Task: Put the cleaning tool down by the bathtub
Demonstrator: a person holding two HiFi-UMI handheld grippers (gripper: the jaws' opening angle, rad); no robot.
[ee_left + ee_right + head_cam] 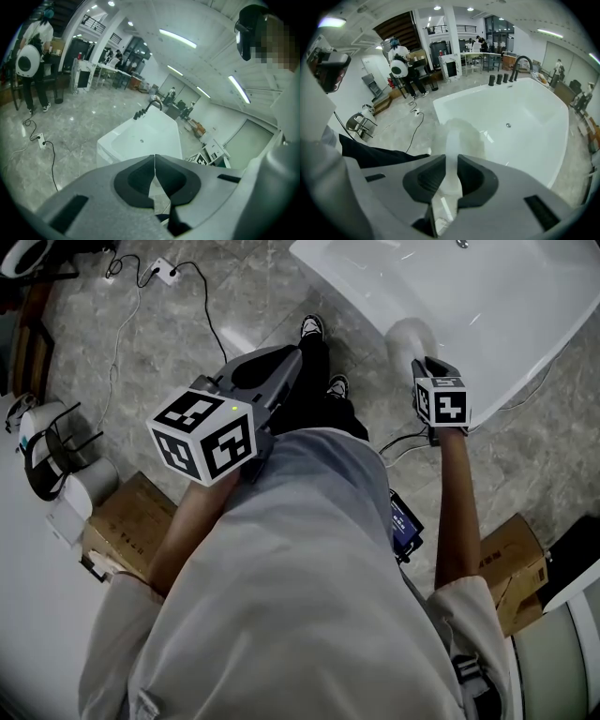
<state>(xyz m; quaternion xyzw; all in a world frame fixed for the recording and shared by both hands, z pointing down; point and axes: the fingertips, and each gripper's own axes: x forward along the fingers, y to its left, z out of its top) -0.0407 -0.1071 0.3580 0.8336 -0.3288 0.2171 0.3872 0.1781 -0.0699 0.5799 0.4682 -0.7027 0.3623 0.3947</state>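
1. A pale, translucent white plastic cleaning tool (453, 140), slim in the handle and rounded at its blurred head, is sitting in the right hand-held gripper (451, 165). The jaws are standing narrowly apart and pressing on the handle from both sides. The head is projecting beyond the jaw tips, so the tool is being carried, not resting on anything.
2. From the head view, the cleaning tool (410, 337) is hanging just beside the near corner of the glossy white bathtub (525, 324), with the right hand-held gripper (424, 367) pointing steeply downward. That angle probably reflects how low the drop spot lies, at the foot of the tub. Whether the head is touching the tub wall cannot be told.
3. The left hand-held gripper (154, 159) is showing its jaws closed together with nothing between them. It (286, 362) is hanging in front of the person's body, well apart from the tool, apparently idle because the job needs one hand only.
4. The grey marble-patterned floor (234, 296) beside the tub is likely where the tool is going. A black cable (202, 306) is trailing from a white power strip (161, 271) well clear of that spot, and brown cardboard boxes (131, 521) are sitting behind the person.
5. The task is judged not yet done. The tool's head needs to meet the floor by the tub before the jaws let go.
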